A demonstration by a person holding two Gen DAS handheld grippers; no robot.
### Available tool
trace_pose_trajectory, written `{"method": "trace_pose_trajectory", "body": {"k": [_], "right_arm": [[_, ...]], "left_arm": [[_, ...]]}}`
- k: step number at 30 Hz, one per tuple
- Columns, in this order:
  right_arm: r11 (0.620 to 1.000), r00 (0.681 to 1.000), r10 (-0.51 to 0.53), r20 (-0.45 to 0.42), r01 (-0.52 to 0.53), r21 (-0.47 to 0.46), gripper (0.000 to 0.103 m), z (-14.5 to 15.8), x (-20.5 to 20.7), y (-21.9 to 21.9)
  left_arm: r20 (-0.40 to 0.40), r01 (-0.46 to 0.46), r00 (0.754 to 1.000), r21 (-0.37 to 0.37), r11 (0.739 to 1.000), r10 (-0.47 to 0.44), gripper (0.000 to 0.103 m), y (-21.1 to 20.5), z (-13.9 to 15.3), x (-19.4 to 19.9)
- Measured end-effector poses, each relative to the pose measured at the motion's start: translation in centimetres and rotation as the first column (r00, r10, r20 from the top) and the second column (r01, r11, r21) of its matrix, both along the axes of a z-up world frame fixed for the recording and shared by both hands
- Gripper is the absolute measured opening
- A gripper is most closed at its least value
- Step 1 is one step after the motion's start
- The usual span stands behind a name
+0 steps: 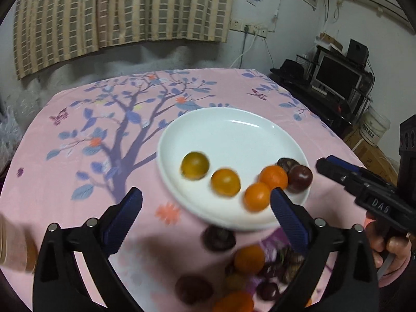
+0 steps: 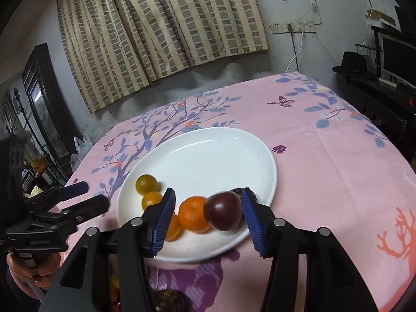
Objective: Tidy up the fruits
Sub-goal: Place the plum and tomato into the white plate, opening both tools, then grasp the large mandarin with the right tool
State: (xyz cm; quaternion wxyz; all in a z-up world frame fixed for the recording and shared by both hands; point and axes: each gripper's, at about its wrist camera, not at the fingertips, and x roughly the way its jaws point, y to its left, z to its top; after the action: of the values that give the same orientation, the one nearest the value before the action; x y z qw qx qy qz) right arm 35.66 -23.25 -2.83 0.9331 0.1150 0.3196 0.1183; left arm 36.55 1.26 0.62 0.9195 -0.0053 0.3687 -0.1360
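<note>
Beside the plate [image 1: 234, 130], the right claw [image 2: 208, 215], marked "DA6", gapes empty like the left claw [image 1: 205, 213].

White plate [image 1: 234, 130] on pink tree-print tablecloth [image 1: 78, 156], four orange-yellow fruits [image 1: 225, 182] and a dark plum [image 1: 299, 178] along its near rim, more fruit [image 1: 249, 258] blurred on cloth below, left gripper [image 1: 205, 218] gaping wide, right gripper [image 1: 335, 167] nearby.
</note>
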Motion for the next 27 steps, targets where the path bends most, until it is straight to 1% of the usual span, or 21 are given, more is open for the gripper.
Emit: {"method": "trace_pose_trajectory", "body": {"k": [3, 4, 6, 8, 10, 11, 12, 16, 18, 21, 23, 27], "right_arm": [[1.000, 1.000, 0.017, 0.023, -0.017, 0.006, 0.059, 0.5, -3.0, 0.6], [1.000, 0.999, 0.021, 0.028, -0.021, 0.004, 0.062, 0.5, -4.1, 0.8], [0.999, 0.999, 0.033, 0.033, -0.033, -0.004, 0.064, 0.2, -6.3, 1.6], [0.999, 0.999, 0.048, 0.015, -0.048, -0.026, 0.064, -0.5, -8.6, 2.7], [0.997, 0.998, 0.068, -0.013, -0.068, -0.027, 0.065, -1.4, -10.7, 3.7], [0.997, 0.997, 0.068, -0.031, -0.069, -0.023, 0.066, -1.8, -11.5, 4.1], [0.998, 0.997, 0.069, -0.042, -0.069, -0.013, 0.069, -2.1, -12.2, 4.4], [0.994, 0.986, 0.107, -0.130, -0.104, 0.028, 0.069, -3.7, -14.0, 6.0], [0.992, 0.982, 0.122, -0.145, -0.121, 0.016, 0.069, -3.9, -14.3, 6.7], [0.993, 0.982, 0.112, -0.150, -0.117, -0.026, 0.069, -3.9, -14.6, 7.4], [0.992, 0.979, 0.111, -0.169, -0.120, -0.047, 0.069, -4.2, -14.5, 7.8], [0.992, 0.976, 0.106, -0.189, -0.117, -0.050, 0.067, -4.4, -14.0, 8.1]], "left_arm": [[-0.003, -0.065, 0.998, -0.004, 0.998, 0.065, 0.098, 2.4, -1.1, -2.7], [-0.005, -0.090, 0.996, 0.004, 0.996, 0.090, 0.098, 3.1, -1.6, -3.4], [-0.002, -0.151, 0.988, 0.041, 0.988, 0.151, 0.098, 4.4, -2.7, -4.7], [-0.021, -0.190, 0.981, 0.065, 0.980, 0.192, 0.098, 5.3, -3.1, -5.2], [-0.041, -0.208, 0.977, 0.050, 0.977, 0.210, 0.098, 5.9, -3.3, -5.7], [-0.049, -0.211, 0.976, 0.037, 0.977, 0.213, 0.098, 6.2, -3.3, -6.0], [-0.053, -0.209, 0.976, 0.029, 0.977, 0.210, 0.098, 6.3, -3.3, -6.2], [-0.056, -0.192, 0.980, 0.014, 0.981, 0.192, 0.098, 6.4, -3.1, -7.0], [-0.046, -0.183, 0.982, 0.016, 0.983, 0.183, 0.098, 6.2, -2.9, -7.4], [-0.034, -0.177, 0.983, 0.039, 0.983, 0.179, 0.098, 5.9, -3.0, -7.8], [-0.036, -0.173, 0.984, 0.042, 0.984, 0.175, 0.098, 5.9, -3.0, -7.9], [-0.042, -0.177, 0.983, 0.031, 0.984, 0.178, 0.098, 6.2, -3.0, -8.0]]}}
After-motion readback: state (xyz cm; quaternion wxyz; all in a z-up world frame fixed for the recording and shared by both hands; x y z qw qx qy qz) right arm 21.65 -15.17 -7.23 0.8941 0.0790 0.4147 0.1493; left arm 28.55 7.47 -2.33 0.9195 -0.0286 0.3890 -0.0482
